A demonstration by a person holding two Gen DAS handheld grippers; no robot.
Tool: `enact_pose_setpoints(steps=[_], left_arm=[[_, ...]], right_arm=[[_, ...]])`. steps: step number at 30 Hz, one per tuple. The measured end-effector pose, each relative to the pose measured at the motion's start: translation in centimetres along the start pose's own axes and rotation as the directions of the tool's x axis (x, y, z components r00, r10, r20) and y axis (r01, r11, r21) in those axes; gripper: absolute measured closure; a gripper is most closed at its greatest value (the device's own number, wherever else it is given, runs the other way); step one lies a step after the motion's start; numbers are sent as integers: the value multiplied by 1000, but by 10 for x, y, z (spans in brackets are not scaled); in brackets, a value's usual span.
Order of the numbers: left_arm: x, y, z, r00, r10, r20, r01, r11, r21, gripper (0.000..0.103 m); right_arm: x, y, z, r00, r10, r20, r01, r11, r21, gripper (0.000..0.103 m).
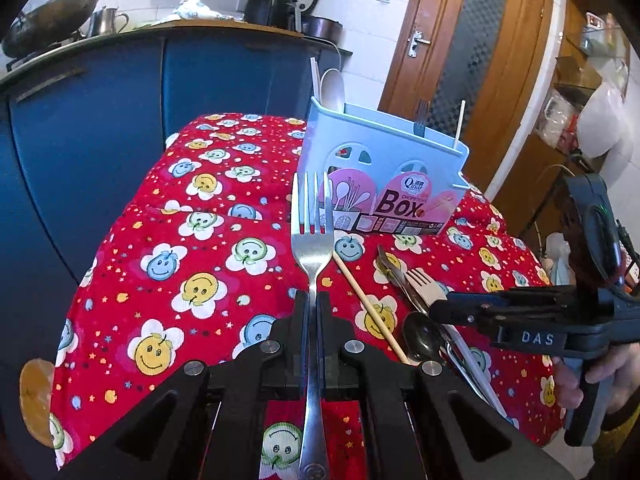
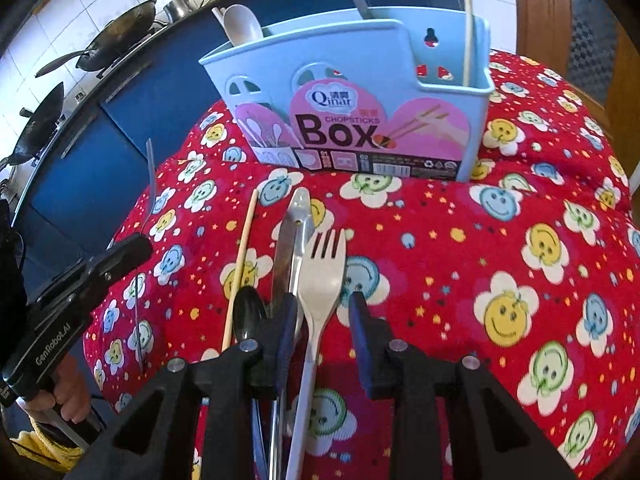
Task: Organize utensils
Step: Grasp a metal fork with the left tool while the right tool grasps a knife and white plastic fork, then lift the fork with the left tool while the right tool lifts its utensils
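1. The left gripper [image 1: 311, 300] is clamped on the handle of a steel four-tined fork [image 1: 311, 240], tines forward and aimed at the pale-blue plastic chopsticks box [image 1: 400, 152], which I judge is its destination.
2. That box stands near the far edge of the table under the red smiley-flower cloth [image 2: 520, 240], already holding a white spoon [image 2: 240, 24] and a chopstick.
3. The right gripper [image 2: 322, 312] has its fingers wide, straddling a white plastic fork [image 2: 323, 264] that lies on the cloth near the front edge; nothing is held.
4. Beside it lie a wooden chopstick [image 2: 242, 264], a black spoon [image 2: 248, 316] and a steel knife [image 2: 282, 256], grouped for sorting.
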State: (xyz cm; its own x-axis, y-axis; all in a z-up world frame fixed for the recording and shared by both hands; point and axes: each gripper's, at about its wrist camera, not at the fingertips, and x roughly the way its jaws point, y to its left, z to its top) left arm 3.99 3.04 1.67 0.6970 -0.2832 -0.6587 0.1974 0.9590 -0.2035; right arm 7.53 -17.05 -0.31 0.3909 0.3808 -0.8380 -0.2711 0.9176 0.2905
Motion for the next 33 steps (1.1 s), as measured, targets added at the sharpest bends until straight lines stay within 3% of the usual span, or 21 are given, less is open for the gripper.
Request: enact_pose_setpoints(steps=[6, 15, 21, 26, 33], left_arm=[[0, -2, 1, 1000, -8, 6, 8, 1000, -7, 100], [-4, -3, 2, 999, -30, 25, 30, 999, -15, 100], [-11, -6, 3, 999, -28, 39, 29, 1000, -12, 100], [-10, -8, 3, 999, -28, 38, 28, 1000, -12, 100], [-7, -6, 3, 999, -30, 31, 31, 999, -17, 100]], right_arm=[[7, -7, 11, 998, 53, -27, -52, 998, 23, 77], [1, -14, 3, 993, 108, 35, -111, 990, 84, 78], [-7, -14, -8, 992, 84, 91, -94, 989, 112, 79], [-14, -17, -16, 995, -22, 97, 8, 990, 140, 78], [-10, -26, -11, 996, 64, 66, -75, 982, 173, 76]])
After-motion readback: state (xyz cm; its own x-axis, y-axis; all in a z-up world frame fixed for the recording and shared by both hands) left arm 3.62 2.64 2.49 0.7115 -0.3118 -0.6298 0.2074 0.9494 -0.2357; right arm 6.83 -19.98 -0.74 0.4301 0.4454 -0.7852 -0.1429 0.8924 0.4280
